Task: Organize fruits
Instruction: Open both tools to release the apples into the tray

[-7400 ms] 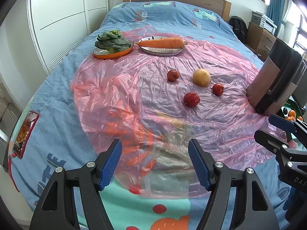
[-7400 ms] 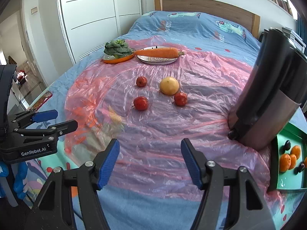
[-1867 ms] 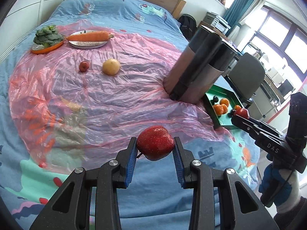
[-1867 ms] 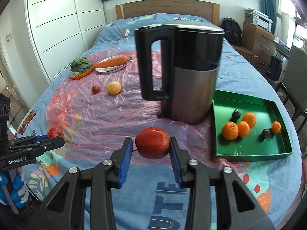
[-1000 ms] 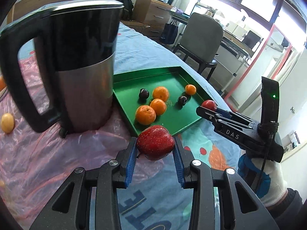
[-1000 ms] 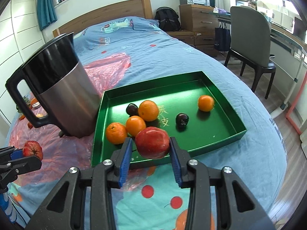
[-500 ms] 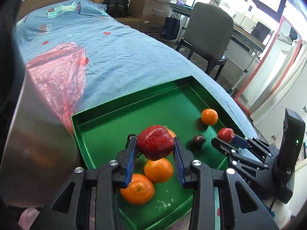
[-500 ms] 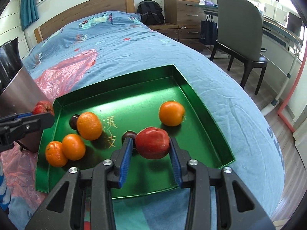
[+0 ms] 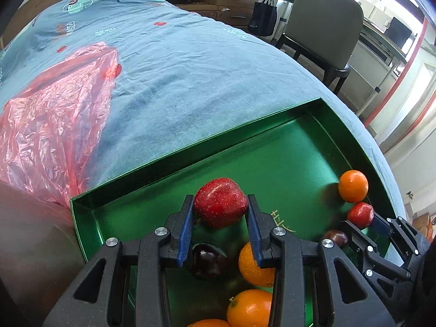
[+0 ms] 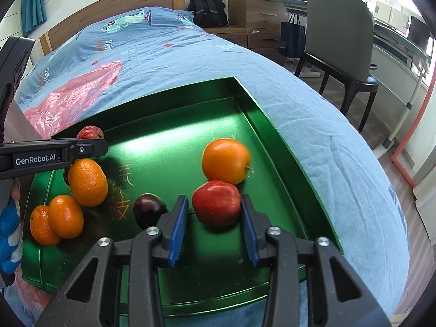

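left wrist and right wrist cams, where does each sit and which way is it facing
Left wrist: on the left gripper, angled down at the green tray; own fingers clamp a red apple; the right gripper shows at right.
Right wrist: on the right gripper, angled down at the tray; own fingers clamp another red apple; the left gripper and a blue-and-white gloved hand show at left.
Shared: tray, oranges, dark plums, bed, chair.

Left gripper (image 9: 220, 219) clamping red apple (image 9: 220, 202) above green tray (image 9: 272, 160), oranges (image 9: 353, 186) inside
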`<state>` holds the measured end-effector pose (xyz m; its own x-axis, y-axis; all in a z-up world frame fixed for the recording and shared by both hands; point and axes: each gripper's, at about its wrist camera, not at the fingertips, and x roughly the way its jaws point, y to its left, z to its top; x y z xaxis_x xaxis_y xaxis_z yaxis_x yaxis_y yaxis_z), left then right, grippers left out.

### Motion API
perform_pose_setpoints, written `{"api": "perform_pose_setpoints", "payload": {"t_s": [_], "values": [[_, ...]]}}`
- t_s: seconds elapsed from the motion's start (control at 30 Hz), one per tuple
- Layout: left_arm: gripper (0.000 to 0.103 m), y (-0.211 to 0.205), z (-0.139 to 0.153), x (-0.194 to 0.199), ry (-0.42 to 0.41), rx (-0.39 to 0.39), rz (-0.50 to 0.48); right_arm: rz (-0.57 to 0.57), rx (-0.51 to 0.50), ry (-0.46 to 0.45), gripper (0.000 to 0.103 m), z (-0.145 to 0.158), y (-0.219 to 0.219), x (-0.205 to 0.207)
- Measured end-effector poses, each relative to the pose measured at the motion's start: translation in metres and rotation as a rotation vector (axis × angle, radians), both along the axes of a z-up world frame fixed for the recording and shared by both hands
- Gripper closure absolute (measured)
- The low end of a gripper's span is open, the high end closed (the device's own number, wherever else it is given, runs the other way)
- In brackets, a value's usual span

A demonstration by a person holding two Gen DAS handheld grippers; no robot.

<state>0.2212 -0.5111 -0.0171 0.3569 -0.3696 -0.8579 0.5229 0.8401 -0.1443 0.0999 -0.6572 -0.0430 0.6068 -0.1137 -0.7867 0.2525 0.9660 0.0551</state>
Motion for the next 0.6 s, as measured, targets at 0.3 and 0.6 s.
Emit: {"api": "perform_pose_setpoints", "payload": {"t_s": [0.3, 0.6], "values": [[0.071, 0.000, -0.001, 0.004, -0.005, 0.025, 0.010, -0.010, -0.001, -0.002, 0.058, 0.001, 0.001, -0.003], [0.056, 0.003, 0.015, -0.010, -0.025, 0.015, -0.001, -0.034, -0.007, 0.000, 0.034, 0.014, -0.001, -0.016]]}}
